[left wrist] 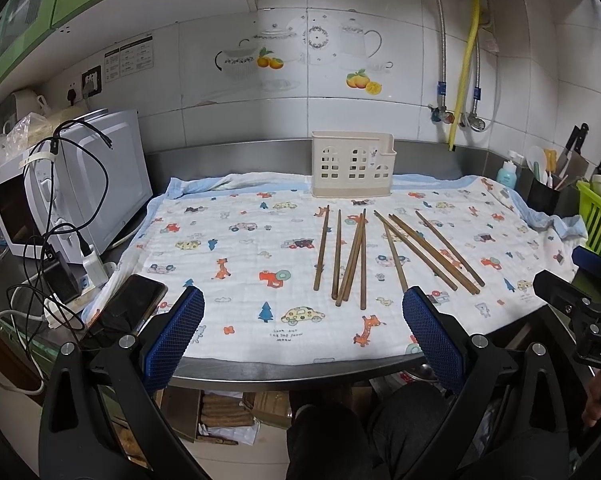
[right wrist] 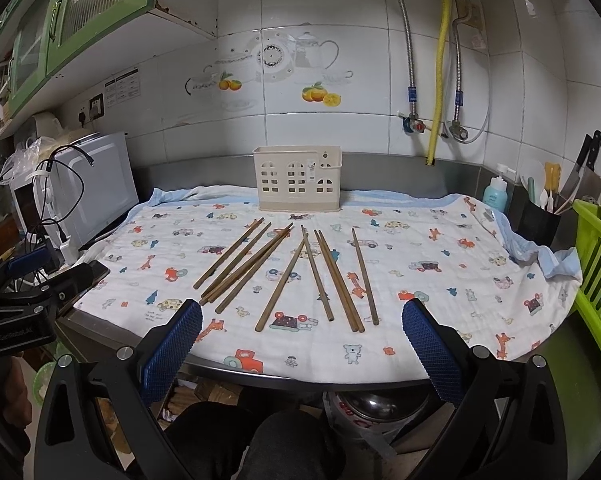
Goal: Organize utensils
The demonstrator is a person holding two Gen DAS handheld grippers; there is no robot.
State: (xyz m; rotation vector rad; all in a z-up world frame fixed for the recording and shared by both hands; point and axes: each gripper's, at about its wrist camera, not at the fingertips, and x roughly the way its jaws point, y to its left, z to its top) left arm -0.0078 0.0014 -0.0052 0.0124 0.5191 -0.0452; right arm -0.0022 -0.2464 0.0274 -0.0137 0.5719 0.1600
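Several brown wooden chopsticks [left wrist: 360,256] [right wrist: 288,272] lie loose on a patterned cloth [left wrist: 240,248] [right wrist: 440,280] on the steel counter. Behind them, near the wall, stands a cream plastic utensil holder [left wrist: 352,164] [right wrist: 297,179] with window-shaped holes, upright. My left gripper [left wrist: 302,320] is open, its blue pads over the counter's front edge, short of the chopsticks and holding nothing. My right gripper [right wrist: 300,332] is open too, just in front of the nearest chopstick ends. The other gripper's black body shows at the right edge in the left wrist view and at the left edge in the right wrist view.
A white microwave [left wrist: 72,184] [right wrist: 88,184] with tangled cables and a phone [left wrist: 136,300] sit at the left. At the right are a green dish rack [left wrist: 600,224] [right wrist: 596,256], a black utensil cup [right wrist: 538,222] and knives [right wrist: 588,168]. A person's knees are below the counter.
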